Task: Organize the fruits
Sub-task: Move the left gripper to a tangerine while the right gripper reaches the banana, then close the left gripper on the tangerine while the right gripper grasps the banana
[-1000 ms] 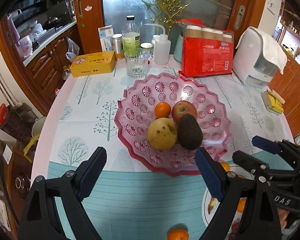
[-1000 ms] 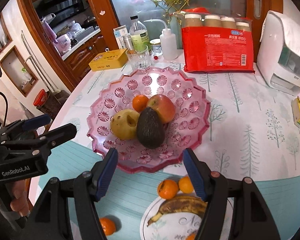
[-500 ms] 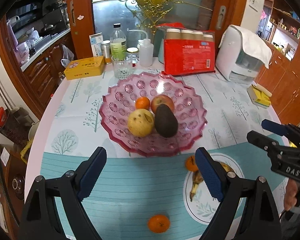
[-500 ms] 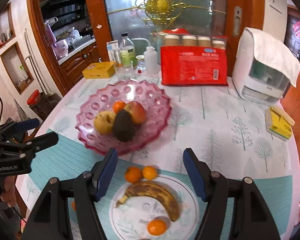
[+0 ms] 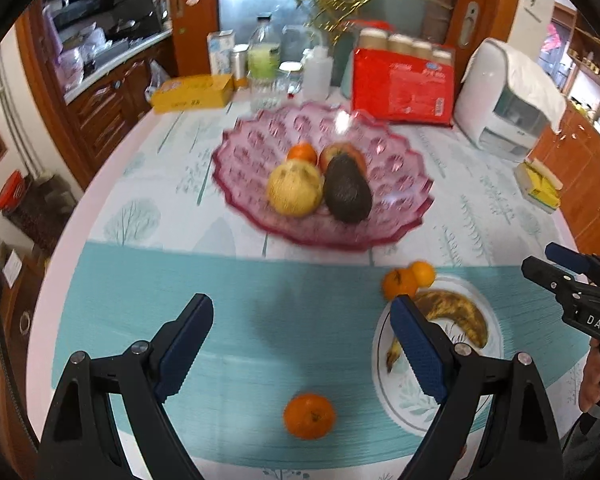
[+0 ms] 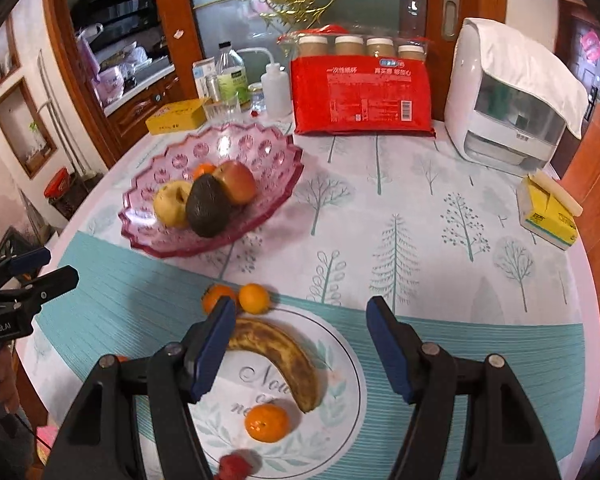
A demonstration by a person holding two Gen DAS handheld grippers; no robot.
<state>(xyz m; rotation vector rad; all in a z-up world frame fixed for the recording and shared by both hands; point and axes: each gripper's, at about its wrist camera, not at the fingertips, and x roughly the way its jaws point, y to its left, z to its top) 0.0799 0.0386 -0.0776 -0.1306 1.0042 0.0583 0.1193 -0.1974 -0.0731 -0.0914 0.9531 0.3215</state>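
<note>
A pink glass bowl (image 5: 260,140) (image 6: 268,148) holds a yellow pear (image 5: 295,188), a dark avocado (image 5: 347,194), an apple (image 6: 236,182) and a small orange. A white plate (image 6: 340,360) near the front edge carries a brown banana (image 6: 284,352), a tangerine (image 6: 266,422) and a red berry (image 6: 236,466). Two tangerines (image 6: 236,298) lie at the plate's far rim. A lone tangerine (image 5: 309,416) rests on the teal cloth. My left gripper (image 5: 302,344) hangs open above that lone tangerine. My right gripper (image 6: 300,344) hovers open over the plate.
Along the table's back stand a red pack of cups (image 6: 362,92), a white appliance (image 6: 508,100), bottles (image 6: 232,76), a glass and a yellow box (image 6: 176,116). A yellow packet (image 6: 548,212) lies at the right edge. Wooden cabinets surround the round table.
Both grippers have drawn back from the pink bowl toward the table's front edge and sunk a little. The plate and the lone tangerine have come into view. Jaw widths are unchanged.
</note>
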